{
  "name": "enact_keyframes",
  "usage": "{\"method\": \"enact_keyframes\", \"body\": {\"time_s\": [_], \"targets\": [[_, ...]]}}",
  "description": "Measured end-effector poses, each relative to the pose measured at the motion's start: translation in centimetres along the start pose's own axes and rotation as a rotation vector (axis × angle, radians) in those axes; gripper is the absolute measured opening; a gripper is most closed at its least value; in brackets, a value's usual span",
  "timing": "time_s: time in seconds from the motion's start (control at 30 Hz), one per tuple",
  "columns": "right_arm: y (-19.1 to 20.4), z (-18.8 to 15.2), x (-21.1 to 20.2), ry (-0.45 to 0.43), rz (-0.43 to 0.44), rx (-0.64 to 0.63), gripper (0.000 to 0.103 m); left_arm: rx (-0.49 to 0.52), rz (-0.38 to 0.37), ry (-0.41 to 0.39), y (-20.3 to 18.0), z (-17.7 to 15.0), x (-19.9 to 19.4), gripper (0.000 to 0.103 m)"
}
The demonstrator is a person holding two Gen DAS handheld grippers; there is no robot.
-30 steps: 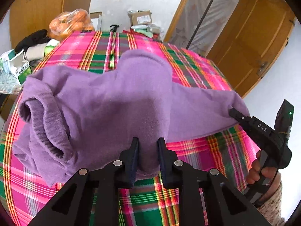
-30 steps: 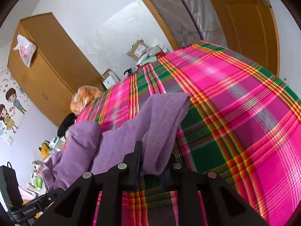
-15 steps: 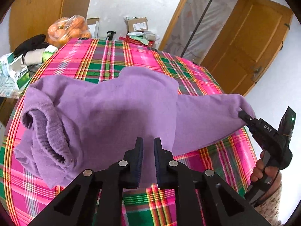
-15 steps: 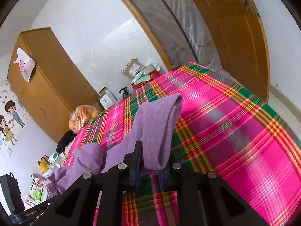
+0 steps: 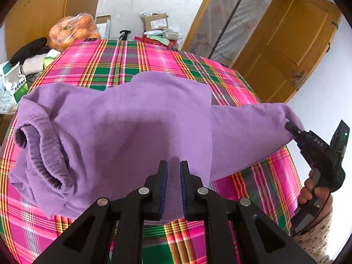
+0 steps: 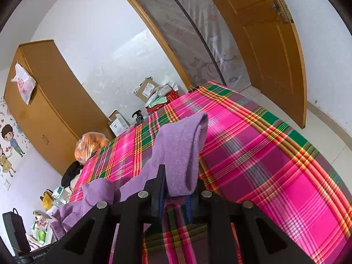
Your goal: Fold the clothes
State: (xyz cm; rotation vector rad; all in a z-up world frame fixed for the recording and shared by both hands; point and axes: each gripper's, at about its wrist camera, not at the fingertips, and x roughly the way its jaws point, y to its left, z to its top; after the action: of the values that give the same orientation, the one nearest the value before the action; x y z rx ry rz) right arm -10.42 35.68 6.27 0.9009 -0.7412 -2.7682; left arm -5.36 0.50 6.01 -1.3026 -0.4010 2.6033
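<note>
Between both pairs of clamped jaws, the purple sweater (image 5: 123, 123) has risen higher off the plaid cloth (image 5: 158, 59), apparently taut from left gripper (image 5: 173, 182) to right gripper (image 6: 179, 189).

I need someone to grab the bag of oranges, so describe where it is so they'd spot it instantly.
Find the pink and green plaid tablecloth, then its far left corner by the brown wooden wardrobe. The clear plastic bag of oranges sits there, bright orange beside dark clothing.
</note>
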Motion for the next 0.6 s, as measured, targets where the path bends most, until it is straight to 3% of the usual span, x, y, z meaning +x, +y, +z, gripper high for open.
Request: {"method": "enact_keyframes", "body": {"time_s": [0.6], "targets": [[-4.8,1.4,-0.8,-0.022,-0.09,0.049,0.015,-0.002,0.013,0.061,-0.2,-0.5,1.7,0.013]]}}
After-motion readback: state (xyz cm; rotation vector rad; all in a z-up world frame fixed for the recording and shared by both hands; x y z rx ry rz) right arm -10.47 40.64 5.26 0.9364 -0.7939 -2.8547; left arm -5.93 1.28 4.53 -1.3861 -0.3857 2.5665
